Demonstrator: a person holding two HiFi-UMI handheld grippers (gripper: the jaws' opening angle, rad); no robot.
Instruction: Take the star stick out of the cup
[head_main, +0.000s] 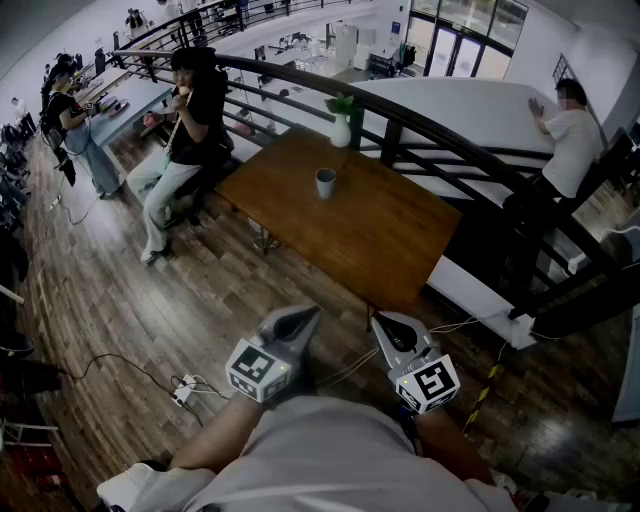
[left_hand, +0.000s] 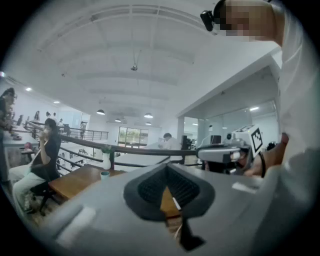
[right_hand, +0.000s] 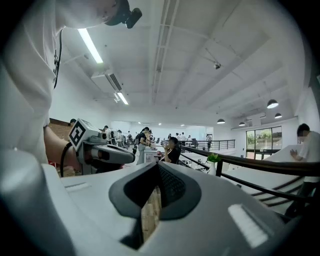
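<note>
A small grey cup (head_main: 325, 183) stands on the brown wooden table (head_main: 380, 240), well ahead of me; it also shows small at the left in the left gripper view, cup (left_hand: 104, 174). It is too far off for me to make out a star stick in it. My left gripper (head_main: 292, 322) and right gripper (head_main: 390, 328) are held close to my body over the wooden floor, well short of the table. Both point forward with jaws together and nothing between them. My left gripper (left_hand: 167, 167) and my right gripper (right_hand: 157, 167) each see the other alongside.
A white vase with a green plant (head_main: 342, 125) stands at the table's far edge by a dark curved railing (head_main: 450, 135). A seated person (head_main: 185, 130) is left of the table, another person (head_main: 565, 130) stands beyond the railing. Cables and a power strip (head_main: 185, 390) lie on the floor.
</note>
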